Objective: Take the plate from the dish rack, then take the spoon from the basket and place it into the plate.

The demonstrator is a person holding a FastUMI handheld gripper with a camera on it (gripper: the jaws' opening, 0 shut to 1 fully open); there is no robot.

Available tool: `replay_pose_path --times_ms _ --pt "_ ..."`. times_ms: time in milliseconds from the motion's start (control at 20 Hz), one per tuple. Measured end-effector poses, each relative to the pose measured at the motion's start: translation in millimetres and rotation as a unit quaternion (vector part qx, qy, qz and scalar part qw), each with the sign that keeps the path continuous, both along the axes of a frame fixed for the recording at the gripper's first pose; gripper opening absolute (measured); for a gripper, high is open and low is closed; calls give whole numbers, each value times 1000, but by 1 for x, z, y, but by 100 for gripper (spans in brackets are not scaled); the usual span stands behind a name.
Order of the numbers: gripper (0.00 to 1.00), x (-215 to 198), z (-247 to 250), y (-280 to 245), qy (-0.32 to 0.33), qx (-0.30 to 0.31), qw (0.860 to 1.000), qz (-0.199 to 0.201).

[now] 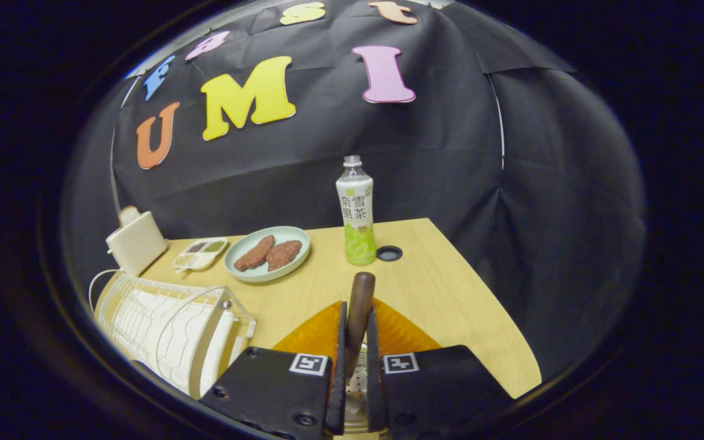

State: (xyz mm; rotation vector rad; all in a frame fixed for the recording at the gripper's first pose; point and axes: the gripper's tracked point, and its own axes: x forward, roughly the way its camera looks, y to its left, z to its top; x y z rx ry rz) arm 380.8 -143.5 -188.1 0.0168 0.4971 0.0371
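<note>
1. Table (450, 305): light wood top, largest thing in view. Its right edge curves away toward the fingers, w/ bare wood all along it; nothing stands on that right side.
2. Dish rack (168, 330): white wire rack at the table's near-left corner, left of the fingers, reaching to the table's left edge. Slots look empty from this angle.
3. Plate (321, 333): orange, lies flat on the table right under the fingers; shows on both sides of them as two wedge-shaped patches. Its far rim points toward the table's middle, w/ open wood ahead of it.
4. Gripper (355, 342): fingers nearly pressed together, pinching the spoon handle (359, 305). Dark brown handle stands up btwn the fingers and pokes out above them. A metallic perforated part (357, 379) shows low in the gap btwn fingers; can't tell if it's the spoon's bowl.
5. Green plate (267, 253): pale green, far-left-centre of the table, beyond the rack, w/ two brown food pieces (268, 254) on it. Well apart from the fingers.
6. Bottle (356, 211): upright, capped, near the far edge, straight beyond the fingers. Small round hole (389, 253) in the tabletop just right of it.
7. White box-like item (137, 241): far-left corner, by the edge.
8. Small white tray (200, 253): divided compartments, btwn the white item and green plate.
</note>
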Motion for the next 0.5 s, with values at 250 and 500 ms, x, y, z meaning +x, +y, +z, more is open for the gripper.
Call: replay_pose_path --times_ms 250,500 --pt "15 -16 42 10 -58 -22 998 4" --pt "15 -41 95 27 -123 -51 991 13"
